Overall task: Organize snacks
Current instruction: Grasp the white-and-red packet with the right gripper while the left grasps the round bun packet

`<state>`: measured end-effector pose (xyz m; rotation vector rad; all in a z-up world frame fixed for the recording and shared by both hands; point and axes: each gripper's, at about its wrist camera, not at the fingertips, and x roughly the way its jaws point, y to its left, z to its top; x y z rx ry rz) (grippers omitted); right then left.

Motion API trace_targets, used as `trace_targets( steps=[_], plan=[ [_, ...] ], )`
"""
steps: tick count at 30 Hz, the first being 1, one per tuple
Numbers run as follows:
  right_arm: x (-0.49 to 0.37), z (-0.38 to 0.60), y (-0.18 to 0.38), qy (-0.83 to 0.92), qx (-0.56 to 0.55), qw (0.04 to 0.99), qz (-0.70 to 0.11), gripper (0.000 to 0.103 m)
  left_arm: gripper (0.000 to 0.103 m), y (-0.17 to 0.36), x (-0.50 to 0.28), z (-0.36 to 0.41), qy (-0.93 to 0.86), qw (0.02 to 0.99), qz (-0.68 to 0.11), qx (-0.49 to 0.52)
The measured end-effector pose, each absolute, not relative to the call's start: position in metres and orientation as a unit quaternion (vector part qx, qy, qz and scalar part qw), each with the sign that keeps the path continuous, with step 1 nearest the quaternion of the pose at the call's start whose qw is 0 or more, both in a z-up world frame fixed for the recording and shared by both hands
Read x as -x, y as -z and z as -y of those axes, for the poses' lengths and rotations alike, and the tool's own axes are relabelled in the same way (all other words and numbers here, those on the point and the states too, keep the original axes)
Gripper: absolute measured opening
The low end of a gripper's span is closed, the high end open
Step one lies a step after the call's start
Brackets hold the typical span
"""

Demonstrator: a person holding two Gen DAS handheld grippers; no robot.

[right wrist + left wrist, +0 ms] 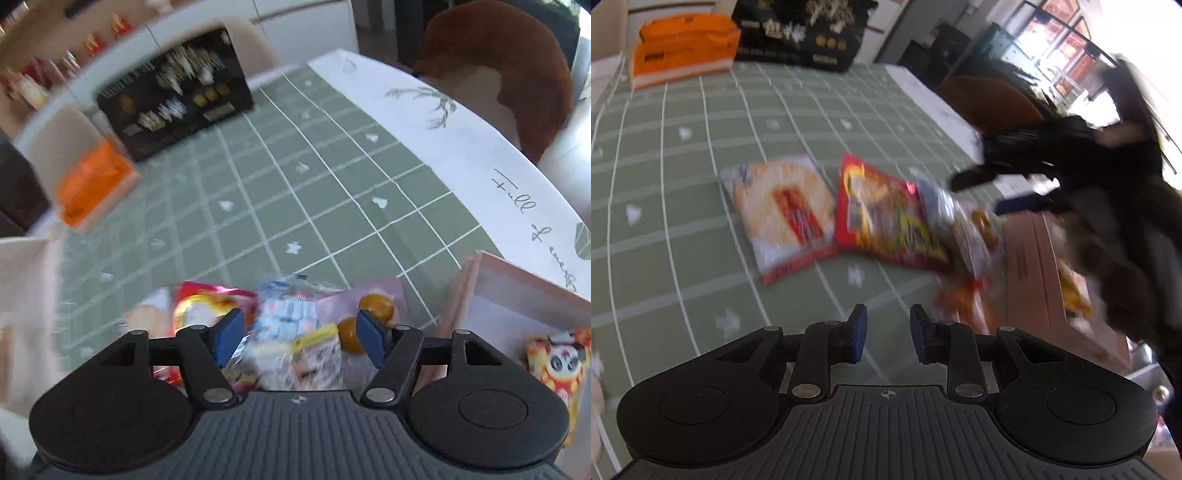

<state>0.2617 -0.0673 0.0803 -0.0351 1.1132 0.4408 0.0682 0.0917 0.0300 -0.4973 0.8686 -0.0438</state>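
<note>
Several snack packets lie in a row on the green checked tablecloth [701,155]: a white and orange cracker packet [783,214], a red packet [886,218] and a clear packet [971,229]. My left gripper [888,332] hovers in front of them, its blue pads a little apart with nothing between. My right gripper [301,338] stands open over a clear packet of blue and pink sweets [288,317], beside a pink packet with yellow balls [373,306]. In the left wrist view the right gripper [993,192] hangs above the row's right end. A cardboard box [517,291] holds a panda packet [557,362].
An orange pack [683,48] and a black printed box [805,33] stand at the table's far edge. A brown chair [517,74] sits beyond the white table border [461,147]. A person's dark sleeve [1126,166] reaches in from the right. Both views are blurred.
</note>
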Motion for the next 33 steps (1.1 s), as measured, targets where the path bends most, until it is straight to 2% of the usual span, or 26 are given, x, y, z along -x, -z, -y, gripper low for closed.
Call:
trace_targets(
  steps=[3, 6, 7, 15, 22, 26, 28, 33],
  plan=[
    [-0.265, 0.059, -0.055, -0.177, 0.028, 0.820, -0.543, 0.055, 0.029, -0.027, -0.053, -0.090, 0.031, 0.875, -0.423, 0.234],
    [-0.250, 0.058, -0.056, -0.195, 0.014, 0.814, -0.546, 0.032, 0.029, -0.024, -0.049, -0.093, 0.031, 0.871, -0.424, 0.245],
    [-0.244, 0.058, -0.056, -0.204, 0.008, 0.807, -0.554, 0.032, 0.029, -0.024, -0.048, -0.094, 0.029, 0.871, -0.422, 0.249],
    [-0.182, 0.080, -0.051, -0.281, -0.037, 0.766, -0.577, 0.030, 0.029, -0.039, -0.043, -0.092, 0.024, 0.880, -0.408, 0.242],
    [-0.127, 0.133, -0.056, -0.295, -0.088, 0.778, -0.547, 0.031, 0.029, -0.048, -0.061, -0.066, 0.064, 0.886, -0.410, 0.208],
    [-0.099, 0.152, -0.055, -0.285, -0.061, 0.798, -0.527, 0.035, 0.030, -0.046, -0.086, -0.039, 0.082, 0.893, -0.407, 0.172],
    [-0.091, 0.159, -0.049, -0.265, -0.041, 0.808, -0.524, 0.041, 0.030, -0.041, -0.097, -0.026, 0.089, 0.891, -0.416, 0.155],
    [-0.080, 0.187, -0.043, -0.223, -0.021, 0.833, -0.506, 0.042, 0.029, -0.031, -0.091, 0.003, 0.110, 0.884, -0.442, 0.103]
  ],
)
